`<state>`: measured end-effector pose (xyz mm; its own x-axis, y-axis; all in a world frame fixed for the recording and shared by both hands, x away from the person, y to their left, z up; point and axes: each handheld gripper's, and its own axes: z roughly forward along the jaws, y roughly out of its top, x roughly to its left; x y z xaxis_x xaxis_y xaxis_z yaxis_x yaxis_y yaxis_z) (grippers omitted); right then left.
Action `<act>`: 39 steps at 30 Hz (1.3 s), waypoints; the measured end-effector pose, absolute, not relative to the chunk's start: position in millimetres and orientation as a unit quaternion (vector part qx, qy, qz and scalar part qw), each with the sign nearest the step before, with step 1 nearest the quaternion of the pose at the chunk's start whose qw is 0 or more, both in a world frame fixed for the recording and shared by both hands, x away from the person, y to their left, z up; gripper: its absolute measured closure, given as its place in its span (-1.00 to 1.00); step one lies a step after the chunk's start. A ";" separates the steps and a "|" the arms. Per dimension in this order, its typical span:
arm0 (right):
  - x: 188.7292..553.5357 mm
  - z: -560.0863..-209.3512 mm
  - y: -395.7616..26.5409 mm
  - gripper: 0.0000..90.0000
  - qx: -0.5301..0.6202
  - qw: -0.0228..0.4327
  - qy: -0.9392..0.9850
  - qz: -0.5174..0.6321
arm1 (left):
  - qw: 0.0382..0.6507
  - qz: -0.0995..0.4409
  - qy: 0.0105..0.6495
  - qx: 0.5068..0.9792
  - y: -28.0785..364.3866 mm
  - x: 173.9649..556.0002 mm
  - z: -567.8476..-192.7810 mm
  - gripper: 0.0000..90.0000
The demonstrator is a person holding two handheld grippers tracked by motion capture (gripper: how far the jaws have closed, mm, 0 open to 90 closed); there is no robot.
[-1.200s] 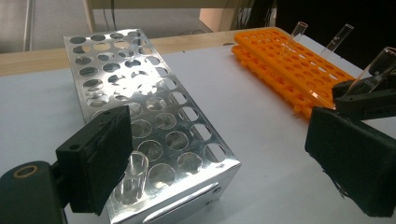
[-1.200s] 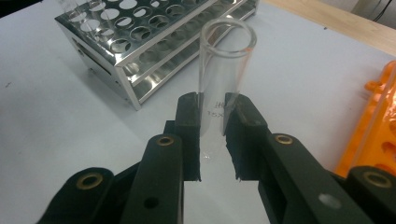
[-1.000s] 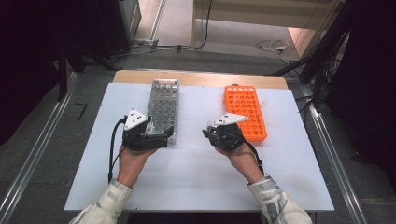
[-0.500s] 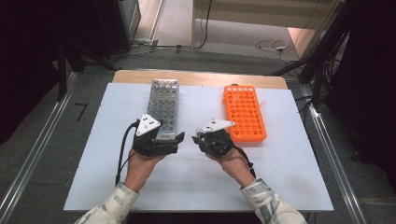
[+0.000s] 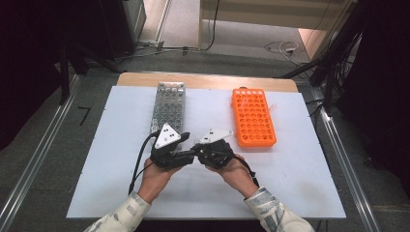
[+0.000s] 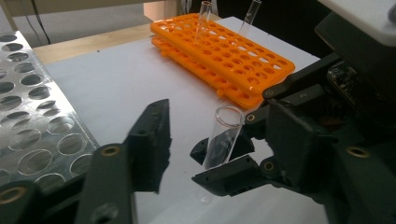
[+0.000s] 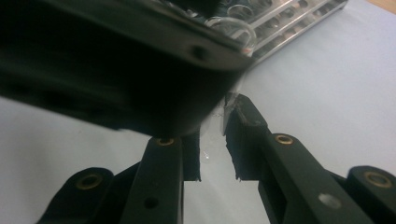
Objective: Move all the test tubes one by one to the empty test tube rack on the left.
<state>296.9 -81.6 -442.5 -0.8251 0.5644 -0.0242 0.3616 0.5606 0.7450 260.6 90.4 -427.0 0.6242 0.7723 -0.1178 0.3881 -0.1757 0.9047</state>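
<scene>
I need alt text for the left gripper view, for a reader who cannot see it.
The right gripper holds a clear glass test tube upright between its black jaws, just beyond the left gripper's own jaws, which have just been closing. An orange tube rack lies behind, a metal rack at left.

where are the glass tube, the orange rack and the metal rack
glass tube (image 6: 223,137), left gripper view, middle of its clear wall
orange rack (image 5: 253,117), high view, centre of its holed top
metal rack (image 5: 168,105), high view, middle of its top plate

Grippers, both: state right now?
Left gripper: jaws just been closing, not yet touching the test tube.
Right gripper: shut on the test tube.
</scene>
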 end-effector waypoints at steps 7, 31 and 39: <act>294.1 -441.0 -79.6 0.63 0.263 0.123 0.872 0.393 | 0.501 0.196 0.384 0.750 86.7 260.0 -430.5 0.43; 300.6 -435.4 -87.4 -0.37 0.278 0.110 0.869 0.395 | 0.498 0.214 0.407 0.735 95.3 275.6 -417.7 0.67; 304.1 -431.6 -97.0 -0.42 0.291 0.114 0.861 0.401 | 0.511 0.223 0.433 0.708 114.3 290.1 -400.4 0.67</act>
